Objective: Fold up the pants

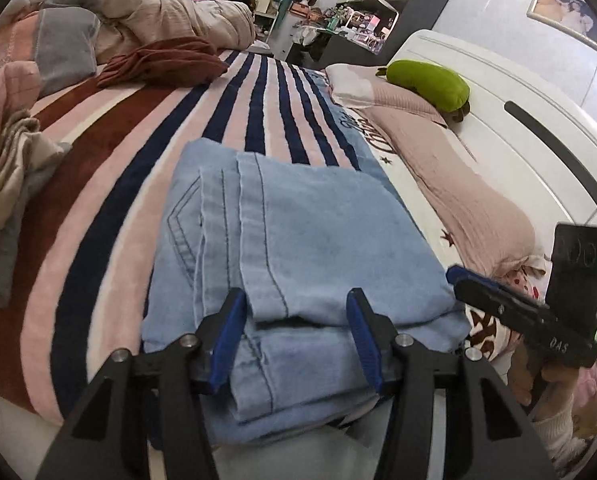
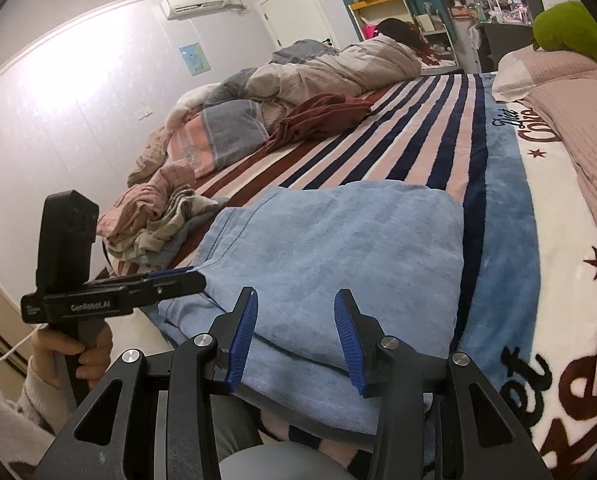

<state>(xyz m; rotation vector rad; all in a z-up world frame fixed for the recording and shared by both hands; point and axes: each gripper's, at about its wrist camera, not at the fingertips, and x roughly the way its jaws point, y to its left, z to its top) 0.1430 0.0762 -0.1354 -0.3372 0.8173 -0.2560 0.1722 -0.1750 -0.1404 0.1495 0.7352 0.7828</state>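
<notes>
Light blue denim pants [image 1: 298,220] lie folded into a thick rectangle on the striped blanket [image 1: 266,92], near the bed's front edge. My left gripper [image 1: 296,300] straddles the near edge of the stack; its blue pads [image 1: 228,340] press on the bunched denim between them. In the right wrist view the same pants [image 2: 338,240] fill the gap of my right gripper [image 2: 296,296], shut on the near fold. Each gripper shows from the side in the other's view: the right gripper [image 1: 454,276] at the pants' right corner, the left gripper [image 2: 198,278] at the left corner.
A heap of clothes [image 2: 158,224] lies left of the pants. A maroon garment [image 1: 162,60] and a rumpled quilt [image 1: 170,12] sit farther back. Pink pillows [image 1: 458,184], a green plush [image 1: 426,84] and the white headboard [image 1: 538,140] line the right side.
</notes>
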